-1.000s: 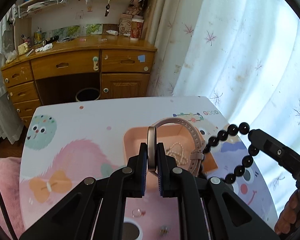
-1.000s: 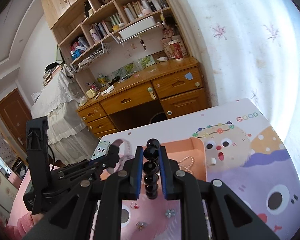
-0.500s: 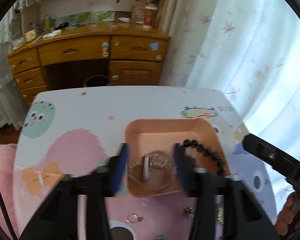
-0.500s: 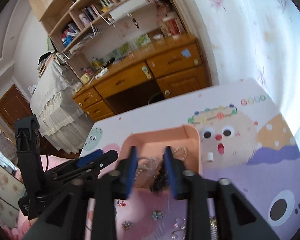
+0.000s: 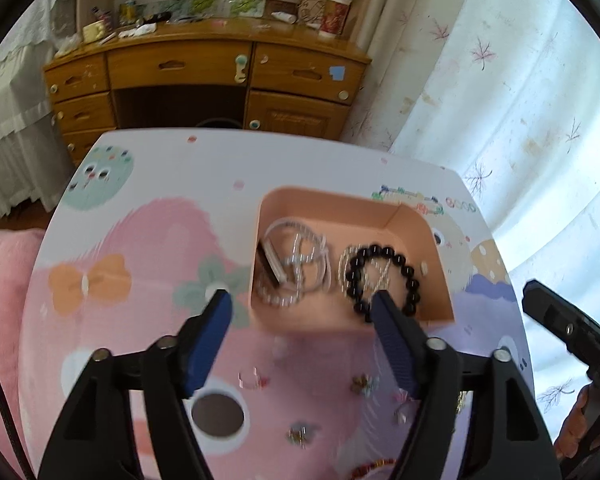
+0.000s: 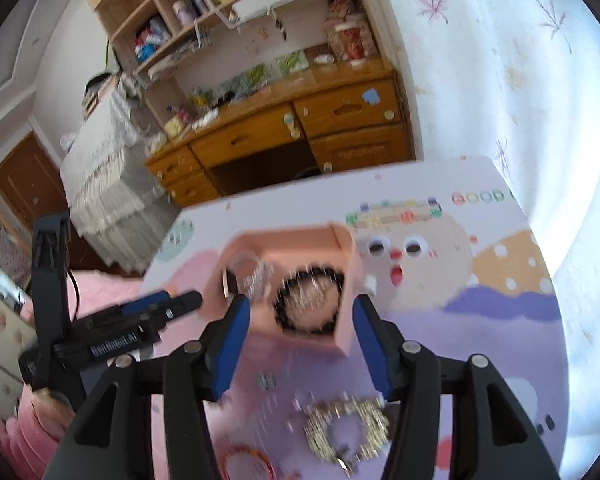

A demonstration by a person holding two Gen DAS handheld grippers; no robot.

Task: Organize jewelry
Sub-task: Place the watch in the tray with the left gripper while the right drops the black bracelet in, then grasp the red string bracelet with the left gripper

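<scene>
My left gripper [image 5: 300, 300] is opening, nothing between its jaws; my right gripper [image 6: 300, 312] is opening too, also empty. The black bead bracelet [image 5: 382, 276] lies flat in the pink tray [image 5: 340, 204], right half; the watch [image 5: 296, 260] lies left, its long axis unclear.

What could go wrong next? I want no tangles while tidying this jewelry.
The black bead bracelet lies over a pearl strand in the pink tray, so the two may snag. The left claw, jaws opening and empty, hangs low at the tray's near wall and might nudge it onto small pieces like the gold bracelet.
</scene>
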